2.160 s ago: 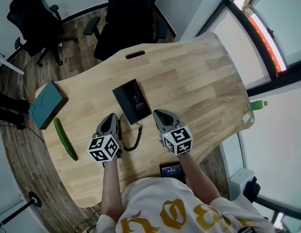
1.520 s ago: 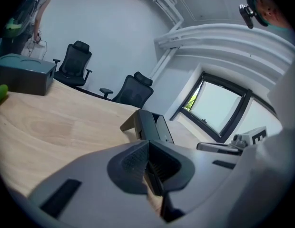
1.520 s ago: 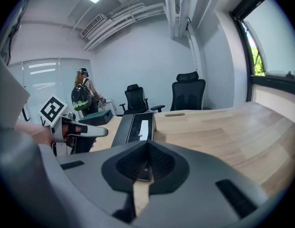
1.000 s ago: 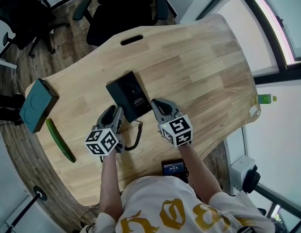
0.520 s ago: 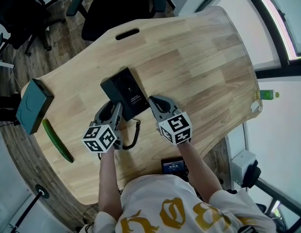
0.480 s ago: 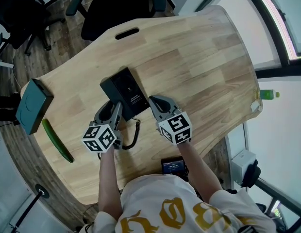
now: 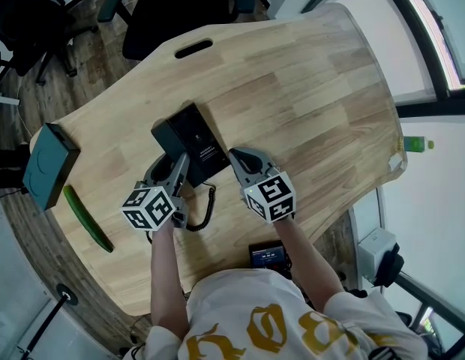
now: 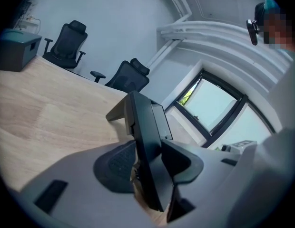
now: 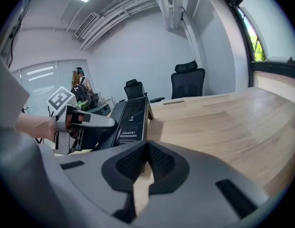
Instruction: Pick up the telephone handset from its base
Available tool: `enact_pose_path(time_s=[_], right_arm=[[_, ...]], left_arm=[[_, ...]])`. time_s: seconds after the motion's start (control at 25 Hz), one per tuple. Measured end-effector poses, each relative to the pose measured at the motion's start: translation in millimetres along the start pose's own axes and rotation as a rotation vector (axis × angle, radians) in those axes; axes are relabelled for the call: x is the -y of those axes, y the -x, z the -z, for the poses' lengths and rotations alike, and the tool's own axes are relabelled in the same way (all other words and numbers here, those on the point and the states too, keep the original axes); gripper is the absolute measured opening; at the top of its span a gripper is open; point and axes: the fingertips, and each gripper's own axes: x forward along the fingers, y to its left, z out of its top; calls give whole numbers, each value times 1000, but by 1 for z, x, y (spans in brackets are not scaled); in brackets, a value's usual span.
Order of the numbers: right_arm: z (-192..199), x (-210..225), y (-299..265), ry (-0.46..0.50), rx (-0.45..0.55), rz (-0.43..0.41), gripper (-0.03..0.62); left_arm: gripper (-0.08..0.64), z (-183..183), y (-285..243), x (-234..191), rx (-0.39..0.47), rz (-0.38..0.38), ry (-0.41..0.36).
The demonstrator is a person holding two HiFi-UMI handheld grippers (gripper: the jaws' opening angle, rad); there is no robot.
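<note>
Both claws sit closer to the black desk telephone [image 7: 201,142] than two seconds back: then short of its near end, now flanking it. Jaws of my left claw [image 7: 170,163] have just been opening.

Head view. Pale wooden table [image 7: 307,88], rounded outline, slot [image 7: 193,49] cut near the far edge; dark plank floor [image 7: 90,58] around it. Black office chairs [image 7: 180,6] beyond the far edge. Teal box [image 7: 43,163] on the left corner, long green cucumber [image 7: 86,217] near it. Black handset [image 7: 167,147] shows as the strip along the telephone's left side, on its base; my left claw straddles its near end. My right claw [image 7: 236,156] is at the near right corner. Black coiled cord [image 7: 205,210] loops on the wood between the two claws. Green bottle [image 7: 416,142] stands off the table by the window [image 7: 431,36]. White print on the telephone's face, too small to read.

Left gripper view. Jaws wide; the handset stands between them as a black slab, pads not clamped on it. Wood surface, white wall [image 8: 114,27], two chairs, dark-framed window behind.

Right gripper view. Jaws together at the tips, nothing in them, bare wood below. Telephone props up on a slope; several white lines of print on it, illegible. White walls, ceiling pipes [image 9: 171,4], a person [image 9: 80,87] standing far back.
</note>
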Motion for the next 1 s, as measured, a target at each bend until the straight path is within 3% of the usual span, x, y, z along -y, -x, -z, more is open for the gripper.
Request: enact_pose_path(time_s=[0.32, 0.68, 1.0], right_arm=[[-2, -1, 3, 7, 6, 0, 5], [-6, -4, 10, 9, 17, 4, 6], [-9, -3, 13, -12, 31, 10, 6]], left_arm=[[132, 0, 5, 3, -4, -21, -18], [100, -2, 11, 5, 11, 38, 87], [94, -4, 13, 8, 26, 63, 103]])
